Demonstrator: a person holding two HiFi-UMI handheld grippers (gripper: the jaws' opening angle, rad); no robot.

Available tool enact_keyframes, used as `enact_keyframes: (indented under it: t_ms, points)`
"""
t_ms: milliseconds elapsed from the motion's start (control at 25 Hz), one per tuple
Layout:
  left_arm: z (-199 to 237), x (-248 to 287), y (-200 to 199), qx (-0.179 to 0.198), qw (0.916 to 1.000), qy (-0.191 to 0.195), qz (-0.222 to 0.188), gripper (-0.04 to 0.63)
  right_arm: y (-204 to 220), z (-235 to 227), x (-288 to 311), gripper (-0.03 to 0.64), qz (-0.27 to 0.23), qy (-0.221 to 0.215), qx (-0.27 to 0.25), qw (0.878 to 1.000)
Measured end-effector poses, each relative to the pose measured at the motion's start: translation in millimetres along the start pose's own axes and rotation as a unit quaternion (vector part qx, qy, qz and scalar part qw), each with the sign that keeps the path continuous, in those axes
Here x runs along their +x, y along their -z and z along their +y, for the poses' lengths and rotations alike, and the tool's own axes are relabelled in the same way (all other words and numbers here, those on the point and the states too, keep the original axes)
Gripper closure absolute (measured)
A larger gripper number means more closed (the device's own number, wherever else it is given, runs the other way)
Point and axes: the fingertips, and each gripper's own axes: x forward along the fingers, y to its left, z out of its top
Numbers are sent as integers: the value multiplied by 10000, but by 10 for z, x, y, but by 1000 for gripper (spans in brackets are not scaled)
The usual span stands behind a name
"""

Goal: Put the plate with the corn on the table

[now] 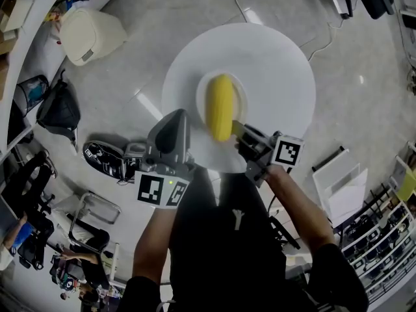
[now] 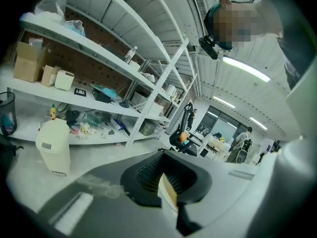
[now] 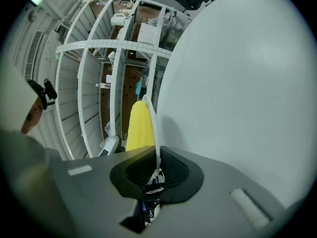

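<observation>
A yellow corn cob (image 1: 220, 106) lies on a small white plate (image 1: 242, 99) over the near part of a round white table (image 1: 273, 64). My right gripper (image 1: 235, 130) is shut on the plate's near rim. In the right gripper view the rim (image 3: 154, 128) runs edge-on between the jaws, with the corn (image 3: 139, 128) on one side and the table top (image 3: 233, 93) on the other. I cannot tell whether the plate touches the table. My left gripper (image 1: 174, 119) hovers at the table's near left edge, shut with nothing in it (image 2: 167, 187).
A white lidded bin (image 1: 91, 34) stands on the floor at the far left, with dark bags (image 1: 58, 106) nearer. White shelving (image 2: 99, 63) lines the left wall. Wire racks (image 1: 383, 239) and a white panel (image 1: 338, 187) stand at the right.
</observation>
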Motion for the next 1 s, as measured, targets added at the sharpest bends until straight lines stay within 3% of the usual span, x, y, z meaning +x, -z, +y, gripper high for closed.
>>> enact_keyframes:
  t_ms: [1000]
  points:
    - [119,92,121,-174,9998,5,-19,592,3,-310,151,588,38,176,263,9995]
